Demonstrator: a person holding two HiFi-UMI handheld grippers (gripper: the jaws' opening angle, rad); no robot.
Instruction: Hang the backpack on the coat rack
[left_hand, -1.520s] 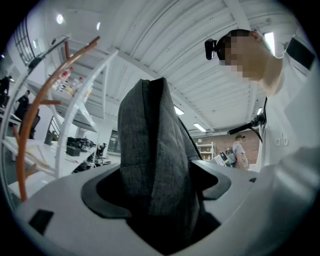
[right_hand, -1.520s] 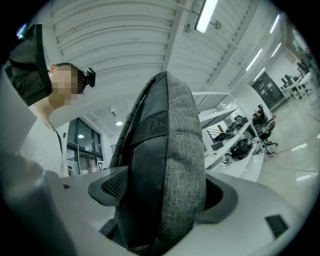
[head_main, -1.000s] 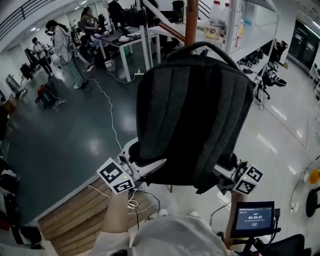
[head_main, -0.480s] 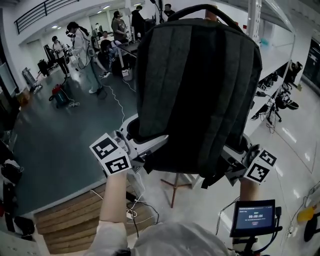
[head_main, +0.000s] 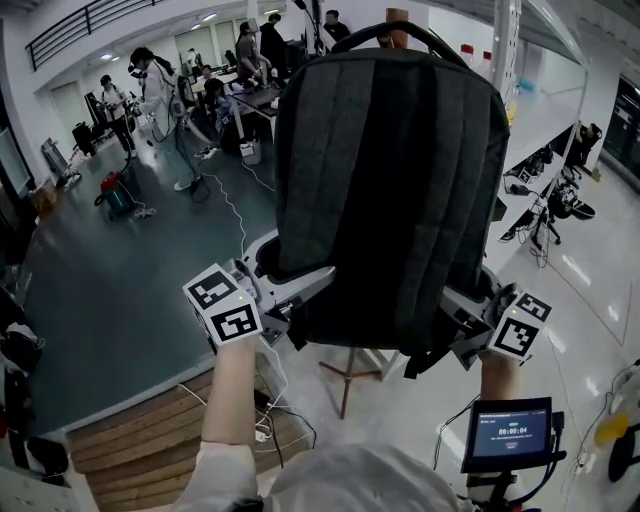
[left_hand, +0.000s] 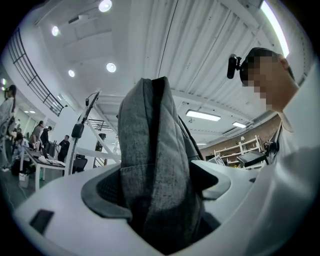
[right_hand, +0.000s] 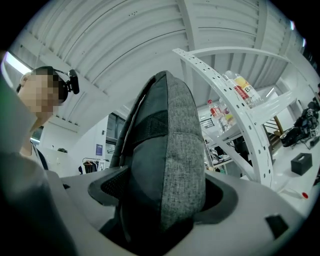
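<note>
A dark grey backpack (head_main: 385, 190) is held up high in front of me, upright, its top handle (head_main: 410, 38) arching beside the brown pole of the coat rack (head_main: 398, 16). My left gripper (head_main: 290, 315) is shut on the backpack's lower left edge (left_hand: 160, 165). My right gripper (head_main: 455, 335) is shut on the lower right edge (right_hand: 170, 165). The rack's wooden foot (head_main: 350, 372) shows on the floor below the bag. The rack's hooks are hidden behind the backpack.
White perforated shelving (head_main: 510, 50) with bottles (right_hand: 227, 107) stands right of the rack. Several people work at desks (head_main: 240, 95) at the far left. A cable (head_main: 235, 215) runs over the grey floor. A small screen (head_main: 505, 432) sits at lower right, wooden flooring (head_main: 130, 445) at lower left.
The backpack has been lifted higher and brought closer to the rack's pole. Both grippers rose with it and kept their hold.
</note>
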